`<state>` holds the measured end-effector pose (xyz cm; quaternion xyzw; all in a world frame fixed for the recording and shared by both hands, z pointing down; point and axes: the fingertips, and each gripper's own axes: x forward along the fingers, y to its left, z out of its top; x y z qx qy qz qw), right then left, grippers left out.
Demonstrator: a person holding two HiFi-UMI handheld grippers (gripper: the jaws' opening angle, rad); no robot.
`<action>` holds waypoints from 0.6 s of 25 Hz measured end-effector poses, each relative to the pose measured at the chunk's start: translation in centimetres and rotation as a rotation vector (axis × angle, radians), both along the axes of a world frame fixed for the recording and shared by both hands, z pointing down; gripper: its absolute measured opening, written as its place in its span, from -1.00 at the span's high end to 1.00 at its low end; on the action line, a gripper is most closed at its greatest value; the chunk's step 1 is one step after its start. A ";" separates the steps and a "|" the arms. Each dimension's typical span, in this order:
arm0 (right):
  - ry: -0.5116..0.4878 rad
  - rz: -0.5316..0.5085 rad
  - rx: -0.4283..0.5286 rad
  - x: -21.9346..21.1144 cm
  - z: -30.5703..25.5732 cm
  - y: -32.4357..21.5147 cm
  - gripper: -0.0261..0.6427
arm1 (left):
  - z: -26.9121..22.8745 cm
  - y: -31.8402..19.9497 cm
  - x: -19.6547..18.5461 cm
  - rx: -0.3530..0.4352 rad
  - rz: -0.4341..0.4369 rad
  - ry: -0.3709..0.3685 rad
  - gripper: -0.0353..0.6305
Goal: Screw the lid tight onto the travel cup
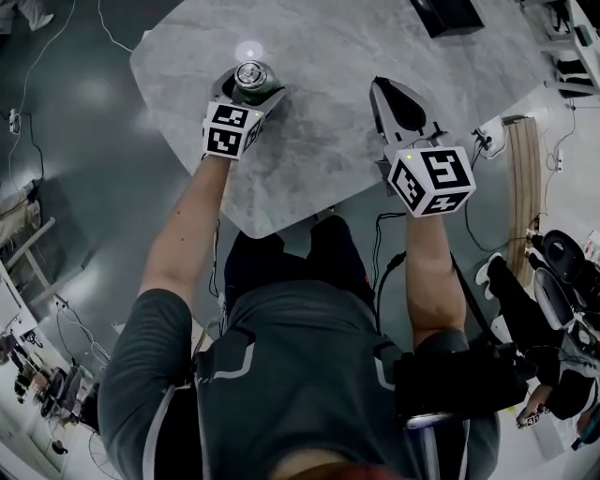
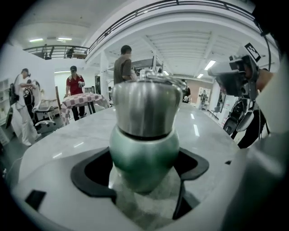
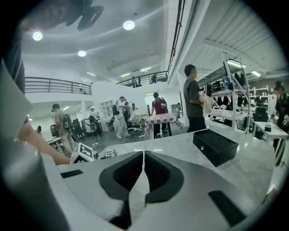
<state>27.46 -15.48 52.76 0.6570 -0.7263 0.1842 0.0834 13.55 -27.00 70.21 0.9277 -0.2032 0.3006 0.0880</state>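
The travel cup has a rounded green body and a steel lid sitting on top of it. It stands upright on the marble table, near the far left edge. My left gripper is shut on the green body, one black pad on each side. From the head view the cup shows its lid from above, inside the left gripper. My right gripper hovers over the table to the right of the cup, apart from it. Its jaws are shut with nothing between them.
A black box lies on the table at the far right, also seen in the head view as the black box. Several people stand beyond the table by a checked-cloth table. The table's near edge is close to my body.
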 end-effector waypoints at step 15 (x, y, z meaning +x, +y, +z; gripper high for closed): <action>0.017 -0.035 0.061 -3.1 -7.9 2.0 0.82 | -12.9 5.9 -5.8 0.000 0.004 0.151 -0.31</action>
